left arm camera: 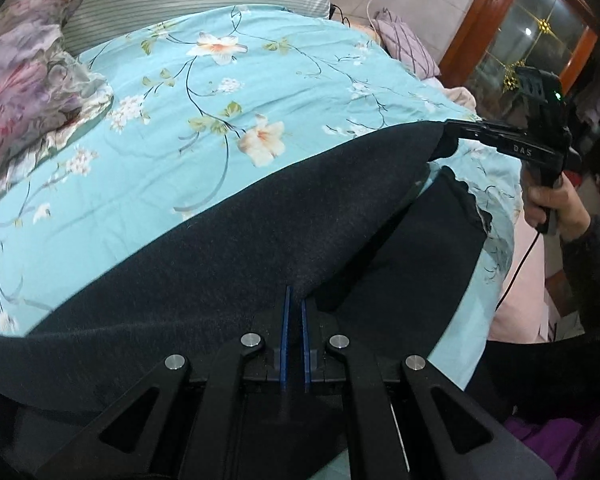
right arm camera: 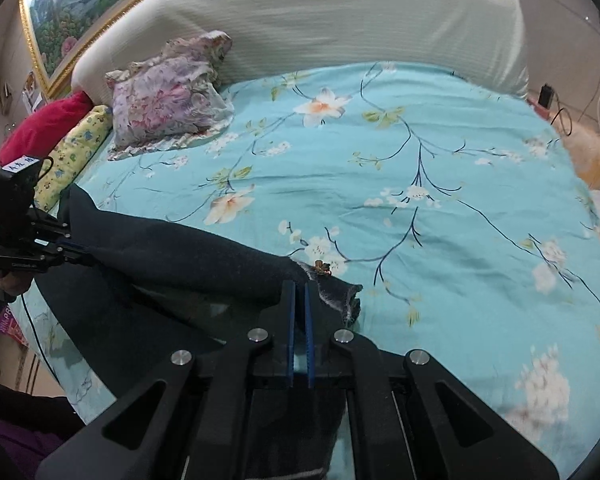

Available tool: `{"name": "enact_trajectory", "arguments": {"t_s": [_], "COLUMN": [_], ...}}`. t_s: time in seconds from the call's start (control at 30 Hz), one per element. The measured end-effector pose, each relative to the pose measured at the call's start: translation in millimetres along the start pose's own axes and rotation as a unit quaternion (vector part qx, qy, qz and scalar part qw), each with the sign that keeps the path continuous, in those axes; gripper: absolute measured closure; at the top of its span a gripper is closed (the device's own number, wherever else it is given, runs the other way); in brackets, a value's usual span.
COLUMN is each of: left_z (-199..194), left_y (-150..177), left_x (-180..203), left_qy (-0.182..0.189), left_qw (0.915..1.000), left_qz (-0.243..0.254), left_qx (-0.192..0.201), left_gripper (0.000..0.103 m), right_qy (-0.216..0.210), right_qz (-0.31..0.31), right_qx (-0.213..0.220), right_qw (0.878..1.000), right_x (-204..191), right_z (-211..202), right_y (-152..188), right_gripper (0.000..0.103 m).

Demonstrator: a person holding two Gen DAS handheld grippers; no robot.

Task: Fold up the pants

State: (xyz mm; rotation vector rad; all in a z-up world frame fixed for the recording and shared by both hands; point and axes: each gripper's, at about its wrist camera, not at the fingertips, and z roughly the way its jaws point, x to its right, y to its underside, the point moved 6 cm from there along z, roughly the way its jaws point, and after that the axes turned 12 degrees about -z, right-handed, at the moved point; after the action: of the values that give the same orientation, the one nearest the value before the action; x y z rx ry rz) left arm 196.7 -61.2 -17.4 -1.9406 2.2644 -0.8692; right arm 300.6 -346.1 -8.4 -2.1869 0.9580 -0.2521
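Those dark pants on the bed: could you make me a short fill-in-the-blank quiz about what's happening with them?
1. The dark pants lie on a bedsheet whose background colour is ____.
2. The left gripper is ____ on the pants.
3. The right gripper grips the pants too, so ____ grippers hold them.
4. The flowered pillow rests near the ____ headboard.

Answers: turquoise; shut; two; white

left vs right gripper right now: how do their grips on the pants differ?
The left gripper pinches plain dark cloth partway along the pants; the right gripper pinches an end with a pale frayed edge and a small gold ornament. Beyond the left gripper lies more dark cloth; beyond the right gripper lies open floral bedsheet. Shared: both are shut on the pants, lifting a fold over the layer beneath.
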Motion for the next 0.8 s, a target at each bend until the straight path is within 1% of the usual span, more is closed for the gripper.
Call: {"name": "enact_trajectory", "arguments": {"t_s": [0.17, 0.3, 0.4, 0.47, 0.6, 0.63, 0.7, 0.8], "left_z": [-1.9, -6.0, -6.6, -6.3, -2.2, -1.1, 1.6, 6.3], "left_y": [24.0, 40.3, 50.2, 56.7, 67.3, 69.8, 74.4, 83.3], "left_x": [13.1, 22.9, 28.6, 29.5, 29.1, 29.1, 28.5, 26.5], "left_qy": [0.004, 0.005, 0.004, 0.0, 0.002, 0.003, 0.002, 0.003], "left_qw": [0.9999, 0.9998, 0.9997, 0.9995, 0.9994, 0.9993, 0.9993, 0.999], "left_qz": [-0.01, -0.01, -0.012, -0.017, -0.022, -0.024, -0.027, -0.038], "left_qx": [0.006, 0.016, 0.022, 0.026, 0.027, 0.027, 0.027, 0.023], "left_gripper": [0.1, 0.1, 0.1, 0.1, 0.1, 0.1, 0.1, 0.1], "right_qy": [0.02, 0.032, 0.037, 0.047, 0.055, 0.05, 0.025, 0.024], "right_qz": [-0.015, -0.021, -0.017, -0.011, 0.018, 0.031, 0.062, 0.086], "right_qx": [0.021, 0.024, 0.018, 0.017, 0.032, 0.036, 0.042, 0.049], "right_qw": [0.999, 0.999, 0.999, 0.999, 0.998, 0.998, 0.997, 0.995], "right_x": [-16.5, -26.6, -29.8, -30.0, -23.9, -22.0, -21.4, -22.8], "right_z": [-23.8, -37.5, -39.6, -43.5, -61.4, -64.8, -65.4, -61.8], "right_y": [17.2, 32.0, 46.7, 56.5, 69.6, 72.1, 74.5, 71.6], "right_gripper": [0.098, 0.098, 0.098, 0.103, 0.103, 0.103, 0.103, 0.102]}}
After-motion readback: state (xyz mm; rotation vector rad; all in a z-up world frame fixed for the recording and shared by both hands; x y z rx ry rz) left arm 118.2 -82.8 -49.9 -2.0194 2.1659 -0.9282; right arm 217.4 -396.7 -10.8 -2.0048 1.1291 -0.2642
